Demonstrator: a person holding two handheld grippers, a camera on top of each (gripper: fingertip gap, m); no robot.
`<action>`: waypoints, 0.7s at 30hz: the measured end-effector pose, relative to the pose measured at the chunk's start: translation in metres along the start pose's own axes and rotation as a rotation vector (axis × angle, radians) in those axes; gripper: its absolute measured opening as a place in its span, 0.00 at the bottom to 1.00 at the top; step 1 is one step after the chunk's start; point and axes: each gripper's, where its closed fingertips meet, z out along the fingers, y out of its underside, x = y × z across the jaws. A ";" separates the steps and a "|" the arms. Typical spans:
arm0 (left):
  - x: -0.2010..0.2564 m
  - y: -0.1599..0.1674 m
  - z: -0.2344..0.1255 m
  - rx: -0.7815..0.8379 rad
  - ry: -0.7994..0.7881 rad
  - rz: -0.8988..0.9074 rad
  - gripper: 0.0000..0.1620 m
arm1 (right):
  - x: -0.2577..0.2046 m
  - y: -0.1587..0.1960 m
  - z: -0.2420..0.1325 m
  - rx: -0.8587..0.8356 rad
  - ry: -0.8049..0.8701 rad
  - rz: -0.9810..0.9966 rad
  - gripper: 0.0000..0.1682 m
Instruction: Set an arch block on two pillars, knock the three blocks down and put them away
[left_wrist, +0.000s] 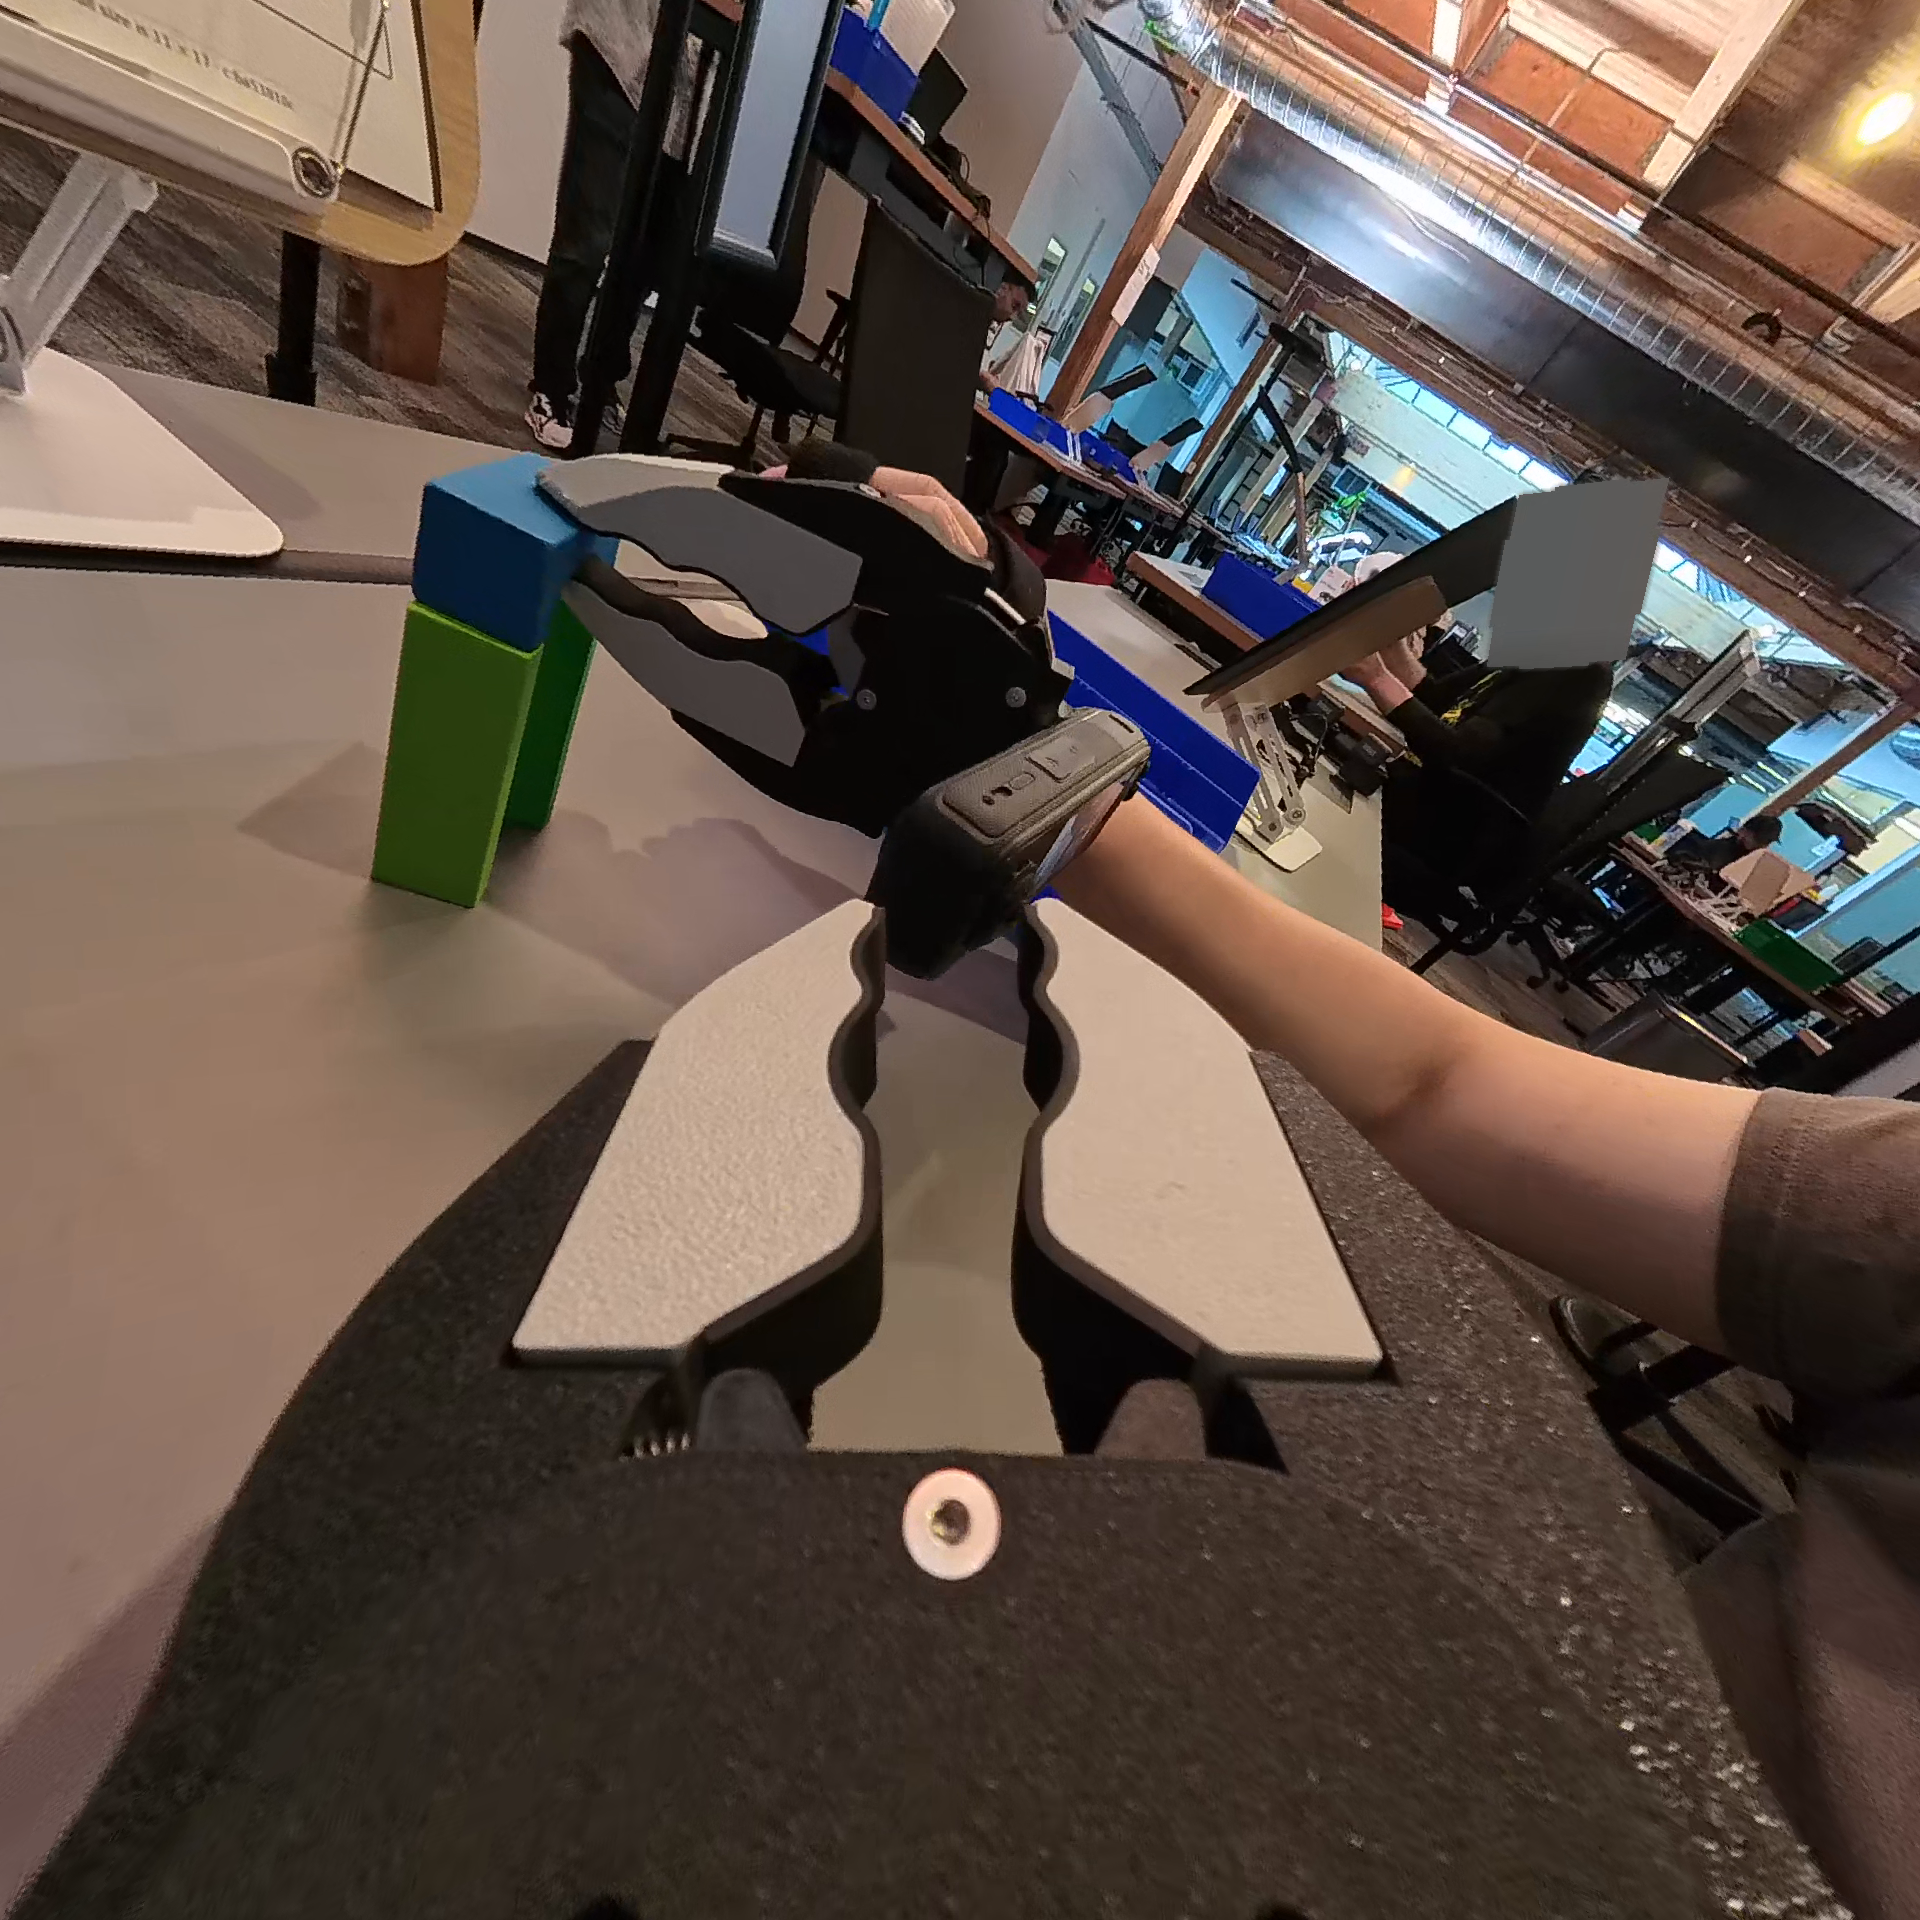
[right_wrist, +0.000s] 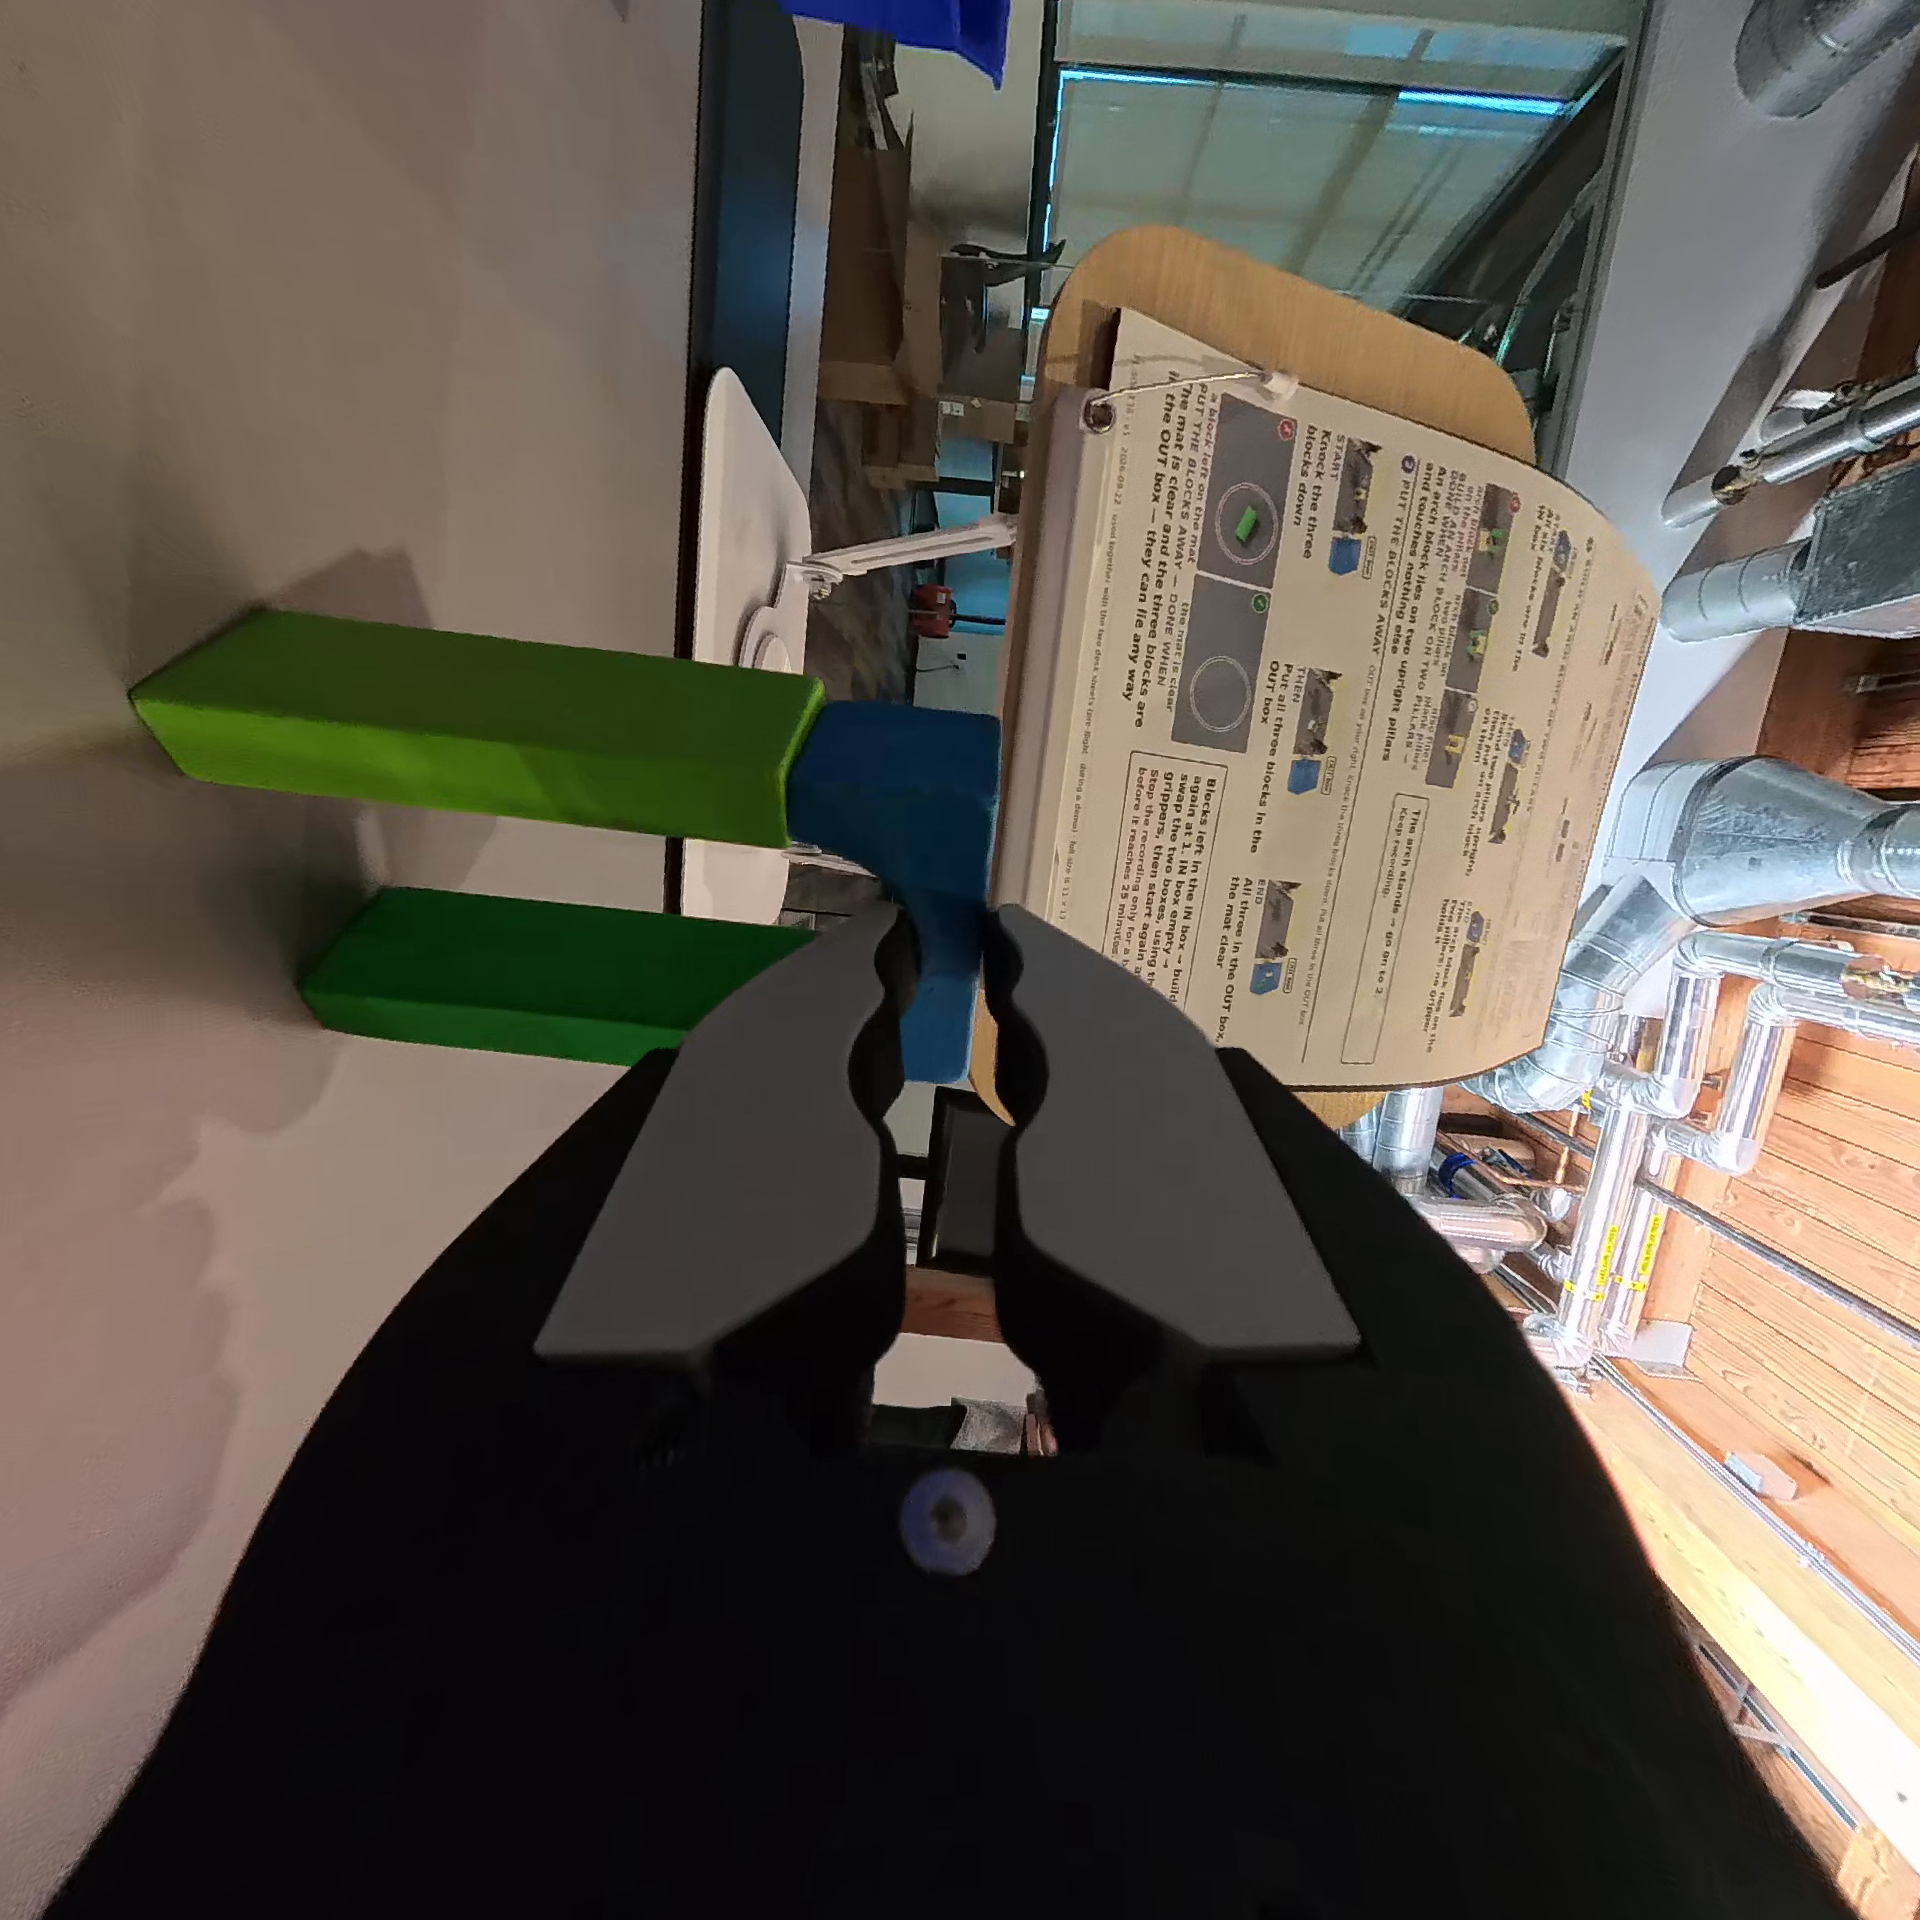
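A blue arch block (left_wrist: 483, 556) sits on top of two upright green pillars (left_wrist: 457, 748) on the grey table (left_wrist: 208, 987). My right gripper (left_wrist: 577, 530), held in a person's hand, is shut on the arch from the right, with one finger on top and one under the span. In the right wrist view, which is rolled sideways, my right gripper (right_wrist: 940, 925) clamps the thin middle of the arch (right_wrist: 904, 800), and both pillars (right_wrist: 468, 738) stretch to the left. My left gripper (left_wrist: 951, 935) is open and empty, low over the table to the right of the stack.
A blue box (left_wrist: 1153, 727) stands behind the right gripper. A white stand base (left_wrist: 114, 488) lies at the far left. A wooden board with an instruction sheet (right_wrist: 1299, 675) stands beyond the blocks. The person's forearm (left_wrist: 1351, 1029) crosses over my left gripper. The gap from one gripper's tips to the other's is roughly 20 centimeters.
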 end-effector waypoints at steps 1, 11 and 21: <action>0.000 0.000 0.000 -0.002 0.000 0.000 0.15 | 0.000 0.000 0.000 0.000 0.001 -0.002 0.08; -0.003 0.004 0.000 -0.017 -0.008 -0.002 0.14 | 0.000 -0.001 -0.007 -0.012 0.010 -0.036 0.16; -0.004 0.010 -0.001 -0.039 -0.021 0.020 0.15 | 0.001 -0.022 -0.041 0.095 -0.083 0.030 0.23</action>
